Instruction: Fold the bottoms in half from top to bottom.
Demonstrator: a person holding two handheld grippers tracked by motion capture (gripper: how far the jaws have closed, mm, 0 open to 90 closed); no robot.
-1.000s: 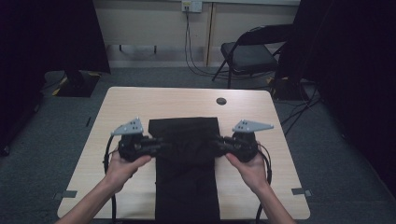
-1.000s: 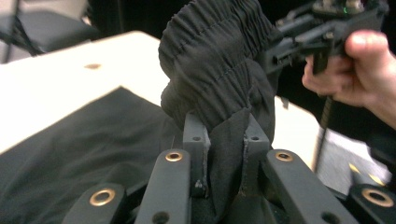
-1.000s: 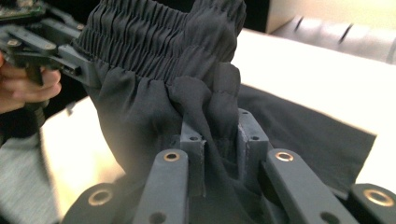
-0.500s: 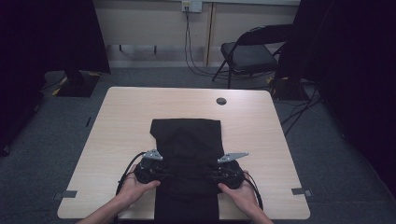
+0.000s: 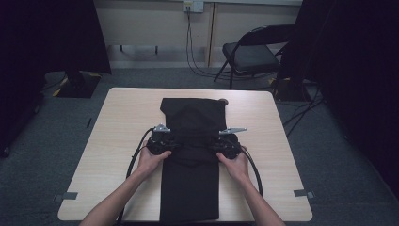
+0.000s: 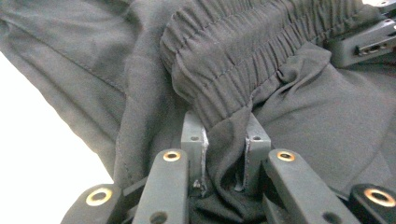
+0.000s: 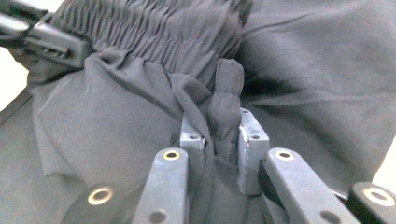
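A black garment (image 5: 190, 165) lies along the middle of the table (image 5: 108, 155), running from the near edge to just short of the far edge. Its nearer half lies flat and reaches the near edge; the farther half is folded over on itself, with the fold lying across the middle of the table.

The left gripper (image 5: 160, 141) sits at the left side of the fold, held by the left hand (image 5: 151, 160). In the left gripper view, its jaws are clenched on a bunch of the black fabric just below the gathered elastic waistband (image 6: 243, 51). The right gripper (image 5: 226, 143) sits at the right side of the fold, held by the right hand (image 5: 234, 165). In the right gripper view, its jaws pinch a rolled tuck of the same fabric beside the waistband. Each gripper trails a cable (image 5: 136, 157) back across the table toward the near edge.

At the far edge, a small dark round object (image 5: 223, 100) shows just beside the garment's far right corner; what it is cannot be told.

Beyond the table, a folding chair (image 5: 249, 54) stands on the grey carpet at the far right. Cables (image 5: 190, 42) hang from a wall socket (image 5: 193, 5) behind it. Dark curtains (image 5: 51, 33) flank both sides.
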